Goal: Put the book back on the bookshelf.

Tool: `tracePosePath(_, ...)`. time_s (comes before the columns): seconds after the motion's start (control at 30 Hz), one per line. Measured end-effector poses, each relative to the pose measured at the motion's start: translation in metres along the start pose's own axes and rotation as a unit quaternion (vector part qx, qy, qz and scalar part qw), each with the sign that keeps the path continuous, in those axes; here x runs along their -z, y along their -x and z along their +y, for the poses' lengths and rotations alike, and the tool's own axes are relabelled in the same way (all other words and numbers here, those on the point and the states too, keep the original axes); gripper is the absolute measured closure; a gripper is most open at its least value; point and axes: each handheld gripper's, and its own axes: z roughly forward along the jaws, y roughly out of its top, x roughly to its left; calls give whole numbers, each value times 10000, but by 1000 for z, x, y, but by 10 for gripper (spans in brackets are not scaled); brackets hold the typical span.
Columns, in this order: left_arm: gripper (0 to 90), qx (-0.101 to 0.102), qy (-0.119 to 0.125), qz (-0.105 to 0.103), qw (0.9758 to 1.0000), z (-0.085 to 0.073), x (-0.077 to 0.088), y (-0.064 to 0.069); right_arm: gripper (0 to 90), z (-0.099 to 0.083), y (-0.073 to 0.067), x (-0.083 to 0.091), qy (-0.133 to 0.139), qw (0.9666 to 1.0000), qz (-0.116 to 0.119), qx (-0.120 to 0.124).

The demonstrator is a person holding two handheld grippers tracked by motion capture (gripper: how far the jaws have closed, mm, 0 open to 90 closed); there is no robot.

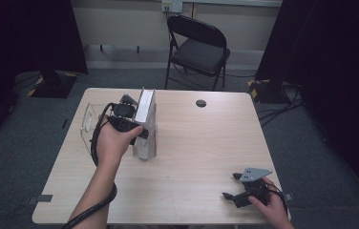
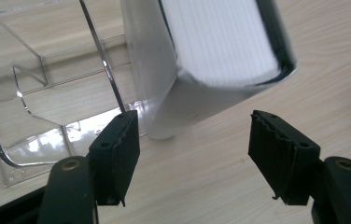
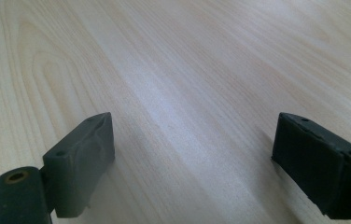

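Clear acrylic and pale wood set the scene at a light wooden table [image 1: 192, 157], where a person works a two-jaw gripper in each hand; a thick grey-covered book [image 1: 145, 125] stands upright on its lower edge left of the table's middle, just beside a transparent plastic book stand [image 1: 88, 125] near the left edge. The left gripper [image 1: 129, 125] hangs at the book's left face; in the left gripper view its black pads [image 2: 115, 154] stand moderately apart and short of the book [image 2: 211, 51], whose white page block shows above them, pressing on nothing; whether the book leans on the stand [image 2: 33, 93] cannot be told. The right gripper [image 1: 232, 188] rests near the table's front right corner, well apart from the book, its jaws wide over bare wood [image 3: 173, 70].

The step in hand looks like letting go of the book and backing off; done well, it calls for keeping the pads clear of both covers and drawing straight away, since a brush against the spine could tip the standing volume towards the stand or flat onto the table.

Counted: one book; one clear stand; two grippers; one table; one black folding chair [image 1: 197, 50] beyond it; one small dark round cap [image 1: 200, 103] on the tabletop's far side.
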Motion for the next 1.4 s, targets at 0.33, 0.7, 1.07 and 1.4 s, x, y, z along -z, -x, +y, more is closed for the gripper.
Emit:
tracePosePath(0.33, 320, -194, -74, -131, 9997, -14, -6, -6, 120, 0, 0, 0, 7, 10000, -11, 3)
tracePosePath(0.7, 304, -586, 43, -506, 9970, -25, -9, 1, 121, 0, 0, 0, 9, 10000, -10, 5)
tracePosePath(1.07, 301, -808, -58, -567, 9951, -39, -19, 3, 120, 0, 0, 0, 10, 10000, -11, 5)
tracePosePath(1.4, 299, -902, -39, -720, 9933, -45, -24, 6, 120, 0, 0, 0, 6, 10000, -4, 11)
